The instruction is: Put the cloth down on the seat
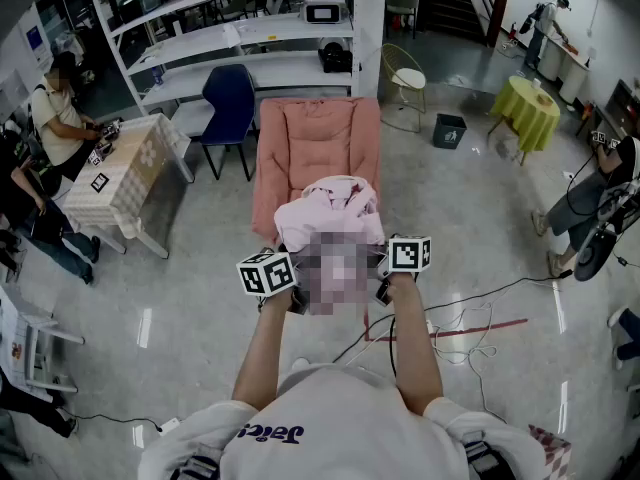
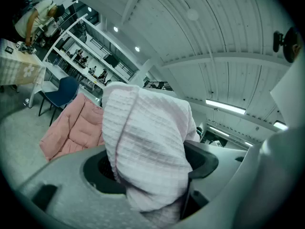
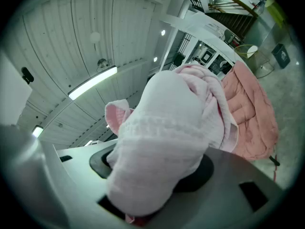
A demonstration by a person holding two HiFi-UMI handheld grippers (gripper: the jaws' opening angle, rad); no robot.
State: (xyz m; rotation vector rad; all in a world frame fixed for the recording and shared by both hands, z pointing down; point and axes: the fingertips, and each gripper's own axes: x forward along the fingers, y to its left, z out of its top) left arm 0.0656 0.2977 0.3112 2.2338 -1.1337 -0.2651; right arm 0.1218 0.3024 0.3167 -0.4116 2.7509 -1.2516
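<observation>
A pale pink waffle-weave cloth (image 1: 330, 213) is bunched up just over the front edge of the pink padded seat (image 1: 315, 138). Both grippers reach into its near side. My left gripper (image 1: 293, 293) has its jaws standing wide, and a thick fold of the cloth (image 2: 143, 147) hangs down between them without looking squeezed. My right gripper (image 1: 387, 280) is buried under a fat roll of the cloth (image 3: 162, 142), which tucks into the gap between its jaws. Both gripper views tilt upward, and the cloth hides the fingertips.
A blue chair (image 1: 230, 103) stands left of the seat, with white shelving (image 1: 250, 38) behind it. Further left is a table with a checked cloth (image 1: 125, 173), and people sit beside it. Cables (image 1: 470, 318) trail on the floor at right. A yellow-covered table (image 1: 527, 108) stands far right.
</observation>
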